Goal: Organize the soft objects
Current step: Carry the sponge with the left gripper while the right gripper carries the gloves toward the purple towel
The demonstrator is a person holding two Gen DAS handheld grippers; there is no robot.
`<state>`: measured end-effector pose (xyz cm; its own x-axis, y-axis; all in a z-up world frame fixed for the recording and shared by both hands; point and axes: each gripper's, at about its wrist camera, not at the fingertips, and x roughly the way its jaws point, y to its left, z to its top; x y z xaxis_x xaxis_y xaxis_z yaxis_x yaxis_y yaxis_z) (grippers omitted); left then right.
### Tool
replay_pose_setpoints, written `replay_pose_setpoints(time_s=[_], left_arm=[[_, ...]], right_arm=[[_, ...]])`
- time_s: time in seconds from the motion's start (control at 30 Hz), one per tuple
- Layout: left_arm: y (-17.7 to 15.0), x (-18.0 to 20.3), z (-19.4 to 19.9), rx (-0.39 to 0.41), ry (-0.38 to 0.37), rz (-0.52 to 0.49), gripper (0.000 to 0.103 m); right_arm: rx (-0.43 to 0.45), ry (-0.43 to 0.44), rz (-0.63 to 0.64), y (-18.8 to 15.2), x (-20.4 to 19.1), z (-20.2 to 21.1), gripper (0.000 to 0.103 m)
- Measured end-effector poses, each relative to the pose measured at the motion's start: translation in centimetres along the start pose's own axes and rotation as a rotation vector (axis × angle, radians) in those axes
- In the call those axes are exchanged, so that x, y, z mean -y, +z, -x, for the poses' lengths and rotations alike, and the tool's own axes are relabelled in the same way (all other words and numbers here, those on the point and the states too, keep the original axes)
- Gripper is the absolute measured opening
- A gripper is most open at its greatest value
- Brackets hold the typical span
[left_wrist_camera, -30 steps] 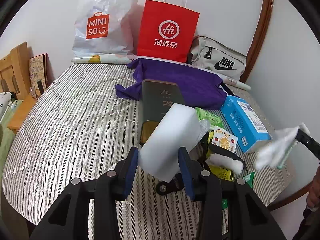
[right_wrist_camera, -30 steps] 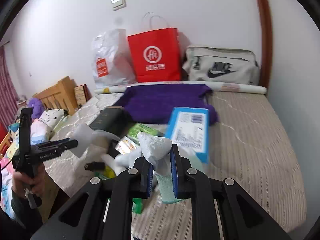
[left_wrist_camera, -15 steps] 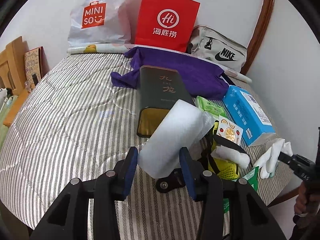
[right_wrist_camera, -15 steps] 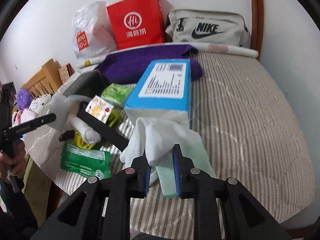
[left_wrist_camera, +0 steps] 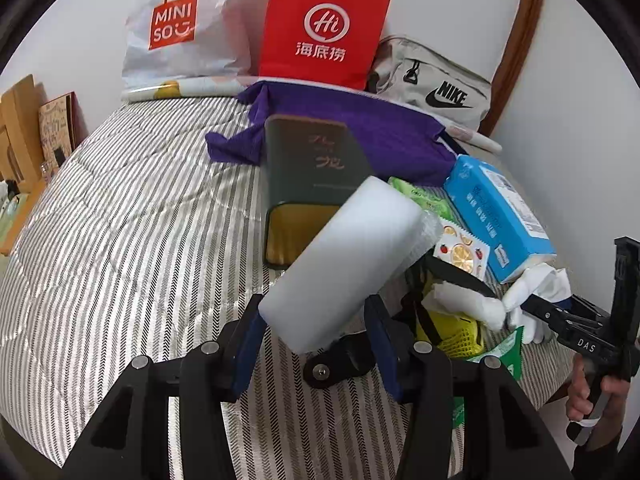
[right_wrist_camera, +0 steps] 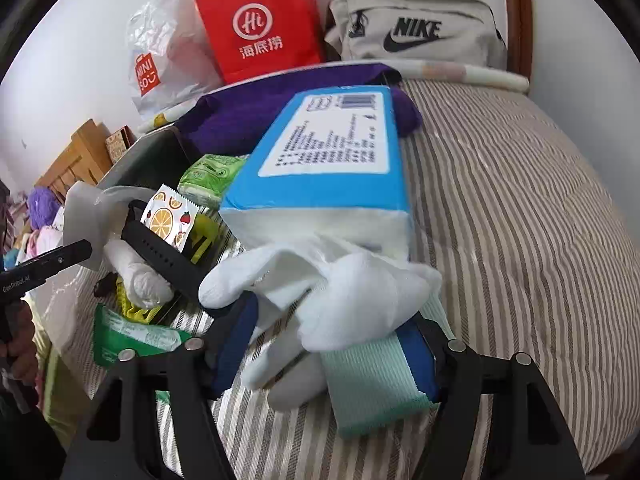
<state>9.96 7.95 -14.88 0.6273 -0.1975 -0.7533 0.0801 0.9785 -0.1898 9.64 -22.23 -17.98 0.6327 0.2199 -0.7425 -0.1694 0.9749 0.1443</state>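
Note:
My left gripper (left_wrist_camera: 314, 332) is shut on the lower end of a white foam block (left_wrist_camera: 352, 256), which sticks up tilted over the striped bed (left_wrist_camera: 120, 240); its jaws are opening. My right gripper (right_wrist_camera: 328, 344) is low over the bed, with its jaws opening and standing wide. White gloves with a mint-green cuff (right_wrist_camera: 340, 292) lie loose between them, against the near end of a blue tissue pack (right_wrist_camera: 332, 152). From the left wrist view, the right gripper (left_wrist_camera: 536, 308) and the gloves (left_wrist_camera: 536, 284) show at the bed's right edge.
A dark green box (left_wrist_camera: 316, 168), a purple cloth (left_wrist_camera: 360, 128), a rolled white cloth (left_wrist_camera: 464, 300), a yellow mesh item (left_wrist_camera: 456, 332) and green packets (right_wrist_camera: 132, 336) crowd the bed's right side. A red paper bag (left_wrist_camera: 324, 28), a Miniso bag (left_wrist_camera: 180, 28) and a Nike bag (left_wrist_camera: 436, 84) line the wall.
The right gripper came down to the bed by the blue pack and its jaws spread off the gloves, which now lie on the cover. The left gripper kept the foam block.

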Motion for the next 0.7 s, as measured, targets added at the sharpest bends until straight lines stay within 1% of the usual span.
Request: replay_pose_setpoints(time_s=[0.03,0.1,0.13,0.23,0.5,0.7], left_arm=[[-0.1,0.1,-0.1,0.002,-0.001,-0.007,0.046],[-0.1,0.2,0.1,0.015,-0.008,-0.019,0.043],[-0.1,0.3,0.3,0.019,-0.012,-0.023,0.042],[0.1,0.4,1.3,0.04,-0.022,-0.028,0.041],[1.1,0.7,3.9,0.091,-0.055,-0.027,0.039],[2.1,0.6,5.3,0.109,-0.044,-0.02,0.039]], right_arm=[[0.004,-0.016,0.021,-0.1,-0.2,0.0,0.04],[-0.003,-0.042,0.041,-0.1,-0.2,0.1,0.023],[-0.005,-0.039,0.04,-0.1,0.0,0.3,0.018],[-0.005,-0.005,0.015,-0.1,0.6,1.3,0.015],[0.027,0.052,0.026,0.4,0.0,5.1,0.014],[0.057,0.07,0.061,1.4,-0.8,6.8,0.013]])
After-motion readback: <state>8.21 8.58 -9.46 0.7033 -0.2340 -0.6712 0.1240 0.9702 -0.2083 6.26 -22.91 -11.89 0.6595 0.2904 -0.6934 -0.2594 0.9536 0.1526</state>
